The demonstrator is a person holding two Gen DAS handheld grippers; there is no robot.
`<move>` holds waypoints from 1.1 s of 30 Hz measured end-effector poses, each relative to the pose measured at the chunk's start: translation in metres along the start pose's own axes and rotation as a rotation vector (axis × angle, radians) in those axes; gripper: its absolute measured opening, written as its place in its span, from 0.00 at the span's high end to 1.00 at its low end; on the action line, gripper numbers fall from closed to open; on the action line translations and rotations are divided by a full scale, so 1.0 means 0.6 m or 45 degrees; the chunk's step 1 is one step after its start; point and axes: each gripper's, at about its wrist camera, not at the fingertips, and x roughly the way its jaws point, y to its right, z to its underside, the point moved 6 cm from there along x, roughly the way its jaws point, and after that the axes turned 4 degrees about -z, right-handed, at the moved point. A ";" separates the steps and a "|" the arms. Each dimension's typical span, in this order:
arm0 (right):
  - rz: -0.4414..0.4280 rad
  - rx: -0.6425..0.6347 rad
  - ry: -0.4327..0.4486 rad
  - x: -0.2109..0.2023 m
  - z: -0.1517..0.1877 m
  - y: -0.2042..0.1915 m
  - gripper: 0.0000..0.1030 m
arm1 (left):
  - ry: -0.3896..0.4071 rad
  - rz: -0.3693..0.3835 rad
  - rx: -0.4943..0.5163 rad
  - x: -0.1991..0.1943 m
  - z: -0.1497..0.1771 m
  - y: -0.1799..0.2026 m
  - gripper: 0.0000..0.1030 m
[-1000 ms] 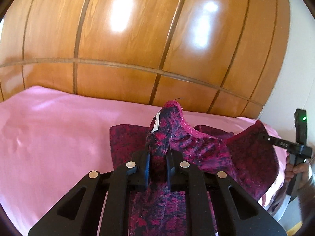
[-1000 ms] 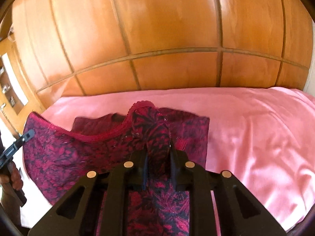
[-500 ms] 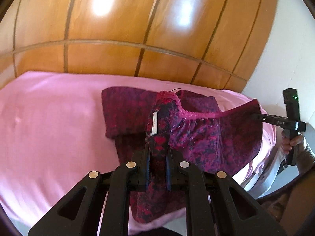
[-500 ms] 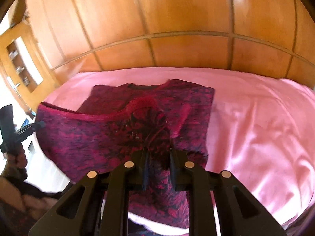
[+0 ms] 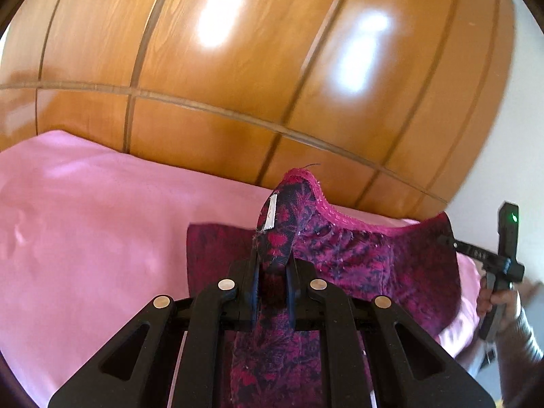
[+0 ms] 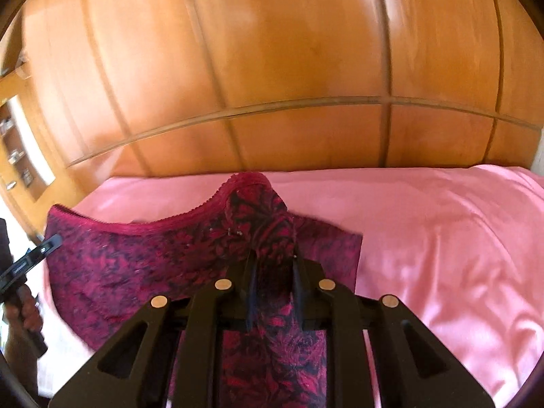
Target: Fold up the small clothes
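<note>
place: I'm in a home bedroom
bed: pink satin sheet (image 6: pixel 442 238) spread flat before me
wall: glossy wooden wardrobe panels (image 5: pixel 238 68) behind it
side: wooden shelf niche (image 6: pixel 20 156) at left edge

A bed (image 5: pixel 85 231) covered by a smooth pink satin sheet (image 6: pixel 442 238) carries everything here; it stands against a wooden panelled wall. The sheet shows only soft wrinkles and sheen. Directly on it, near the front edge, lies the lower part of a dark red patterned garment (image 5: pixel 217 248), spread flat, while its upper part is lifted off the sheet.
</note>
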 end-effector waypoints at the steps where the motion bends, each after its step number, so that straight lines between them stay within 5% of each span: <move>1: 0.031 0.006 -0.005 0.021 -0.009 0.006 0.85 | -0.017 -0.024 -0.003 0.023 -0.009 -0.002 0.90; 8: 0.247 0.020 -0.082 0.177 -0.050 0.056 0.85 | -0.174 -0.212 -0.024 0.184 -0.035 -0.045 0.90; 17: 0.364 0.136 -0.302 0.322 -0.014 0.141 0.82 | -0.402 -0.368 -0.084 0.326 0.007 -0.106 0.87; 20: 0.347 0.172 -0.320 0.327 -0.016 0.150 0.80 | -0.420 -0.396 -0.046 0.326 0.006 -0.101 0.84; 22: 0.342 0.183 -0.328 0.324 -0.020 0.156 0.66 | -0.415 -0.364 -0.068 0.312 -0.003 -0.104 0.80; 24: 0.332 0.220 -0.285 0.303 -0.027 0.158 0.38 | -0.386 -0.337 -0.113 0.285 -0.008 -0.107 0.70; 27: 0.272 0.269 -0.207 0.254 -0.030 0.154 0.37 | -0.324 -0.364 -0.178 0.226 -0.006 -0.117 0.39; 33: 0.100 0.305 -0.159 0.148 0.038 0.150 0.35 | -0.292 -0.146 -0.255 0.107 0.074 -0.128 0.39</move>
